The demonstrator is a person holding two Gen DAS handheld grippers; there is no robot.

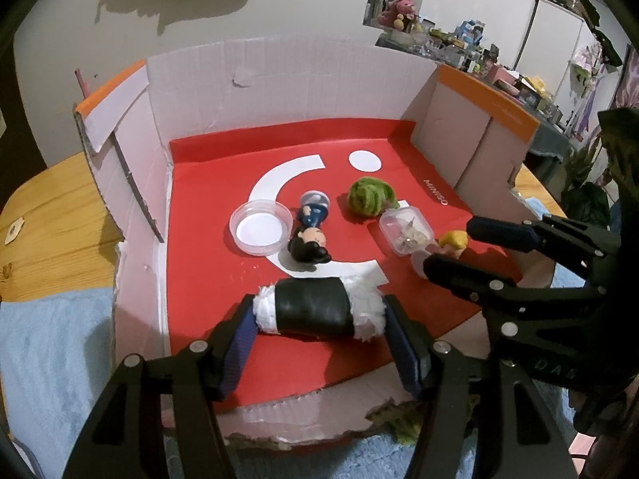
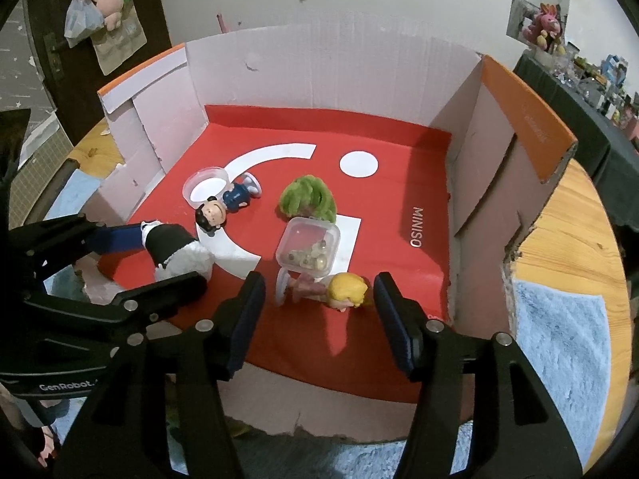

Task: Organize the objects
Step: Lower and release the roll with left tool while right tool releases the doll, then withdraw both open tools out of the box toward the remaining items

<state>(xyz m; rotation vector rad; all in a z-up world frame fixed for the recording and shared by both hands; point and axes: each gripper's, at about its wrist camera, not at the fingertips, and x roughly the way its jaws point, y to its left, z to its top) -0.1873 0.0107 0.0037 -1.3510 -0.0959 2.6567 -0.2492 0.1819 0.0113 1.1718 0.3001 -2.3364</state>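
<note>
- Left wrist view alone shows the left tool point(image 1: 319, 315) clenched on the black-and-white roll point(image 1: 317, 309), lower centre, on the red sheet point(image 1: 223, 287) in the cardboard box point(image 1: 303, 80)
- Right wrist view alone shows the right tool point(image 2: 315, 311) released, its pads either side of the blond figurine point(image 2: 346, 289) without touching it
- Around: clear container point(image 2: 309, 249) just beside the figurine, green plush point(image 2: 307, 199), dark-haired figurine point(image 2: 223, 209), round dish point(image 2: 205, 187); wooden bench point(image 2: 559, 239) at right
</note>
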